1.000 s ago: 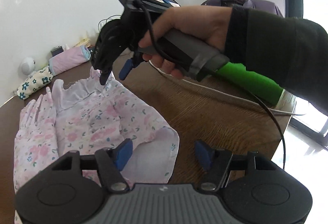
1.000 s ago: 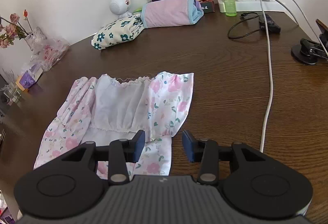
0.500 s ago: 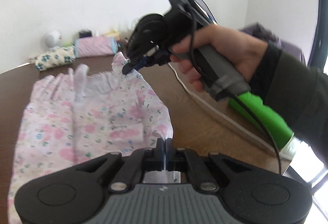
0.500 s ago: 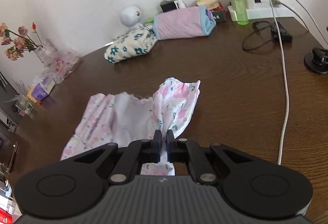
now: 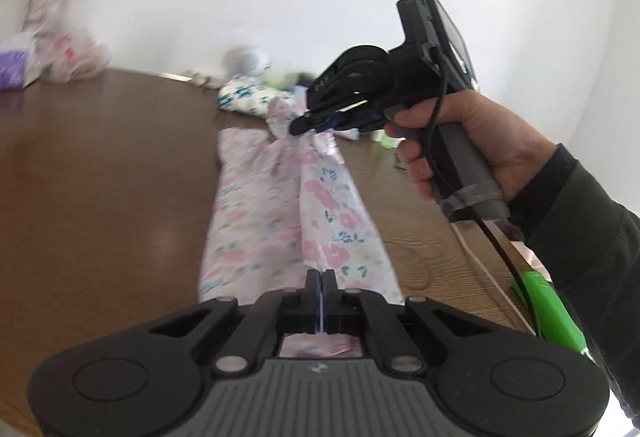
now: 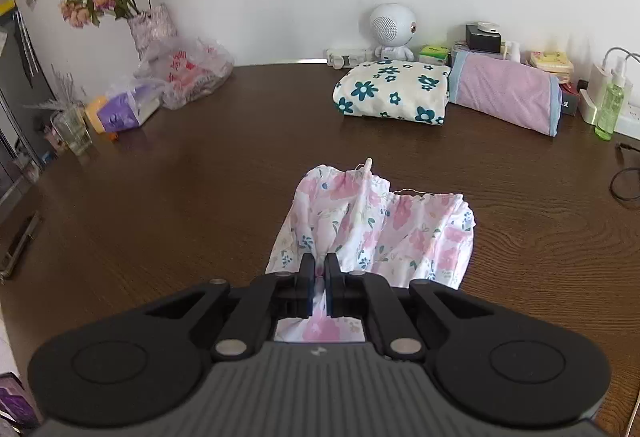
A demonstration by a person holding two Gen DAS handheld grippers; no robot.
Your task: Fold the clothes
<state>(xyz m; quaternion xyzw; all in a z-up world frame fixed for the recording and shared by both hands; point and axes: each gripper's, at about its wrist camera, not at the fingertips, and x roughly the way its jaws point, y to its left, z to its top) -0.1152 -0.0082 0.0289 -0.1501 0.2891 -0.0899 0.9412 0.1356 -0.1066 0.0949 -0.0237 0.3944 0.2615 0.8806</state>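
Two hand-held claws pinch a pink floral garment (image 6: 372, 225) above a dark wooden worktop (image 6: 200, 197). The left claw (image 5: 321, 279) is clamped on one edge of the cloth, its jaws pressed together with the fabric caught between them. The right claw (image 5: 304, 123), gripped by a hand (image 5: 472, 141) in a dark sleeve, is clamped on the opposite, gathered end, so the garment stretches in a long strip between the two tools in the left wrist view. In the right wrist view the right claw (image 6: 319, 269) holds a bunch of the cloth, and the rest spills forward onto the worktop, its frilled edge farthest from the camera. Well behind the garment, near the white wall, lie a folded cloth with blue flowers (image 6: 392, 91) and, just beside it, a rolled pink cloth (image 6: 504, 97). A round white speaker (image 6: 390, 27) stands behind them, and a green spray bottle (image 6: 610, 109) stands at the far right. At the far left, a vase of dried flowers (image 6: 152, 25) stands beside a crumpled plastic bag (image 6: 188, 73).
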